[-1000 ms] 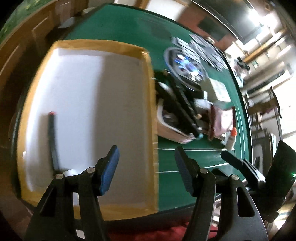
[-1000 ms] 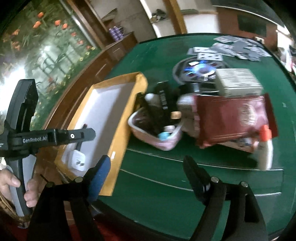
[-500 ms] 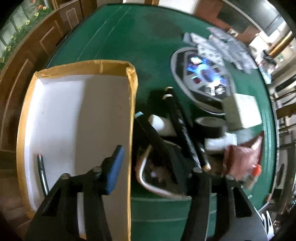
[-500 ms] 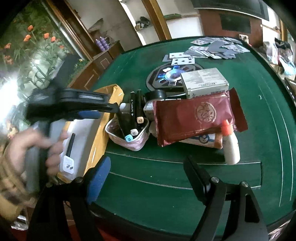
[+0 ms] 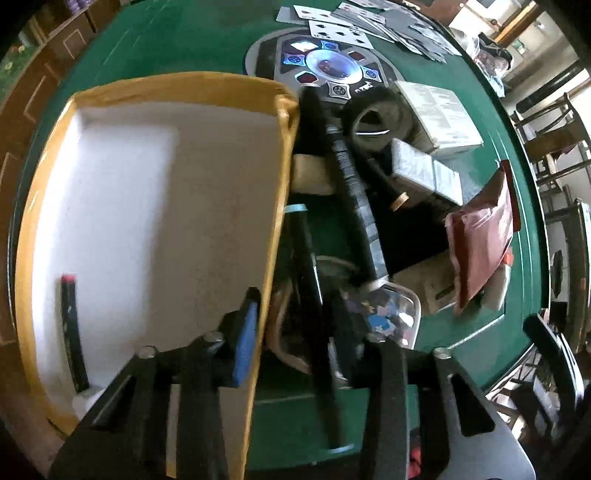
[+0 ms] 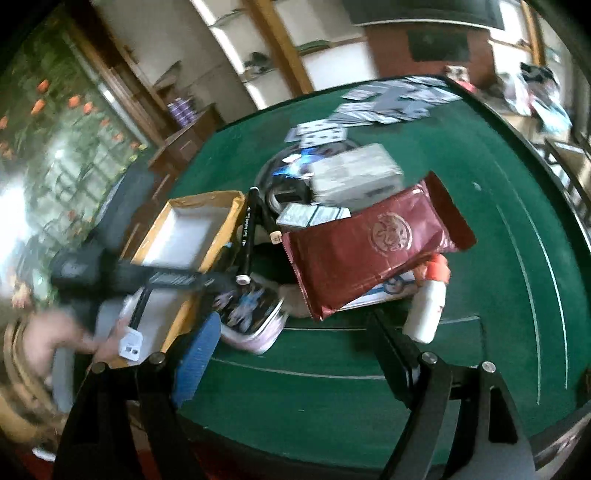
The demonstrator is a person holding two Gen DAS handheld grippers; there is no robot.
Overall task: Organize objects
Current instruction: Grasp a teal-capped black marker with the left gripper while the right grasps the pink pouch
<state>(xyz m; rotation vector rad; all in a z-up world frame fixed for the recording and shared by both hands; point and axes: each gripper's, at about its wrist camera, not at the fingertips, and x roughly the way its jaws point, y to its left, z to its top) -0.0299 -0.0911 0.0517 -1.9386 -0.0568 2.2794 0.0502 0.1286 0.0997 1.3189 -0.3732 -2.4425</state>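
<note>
Green table [image 6: 480, 332]; shelves rightward only

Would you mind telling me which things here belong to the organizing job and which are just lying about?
Part of the job:
yellow tray
black markers
pink pouch
red packet
glue bottle
white box
tape roll
left gripper

Probably just lying about:
playing cards
round console
green table
</note>
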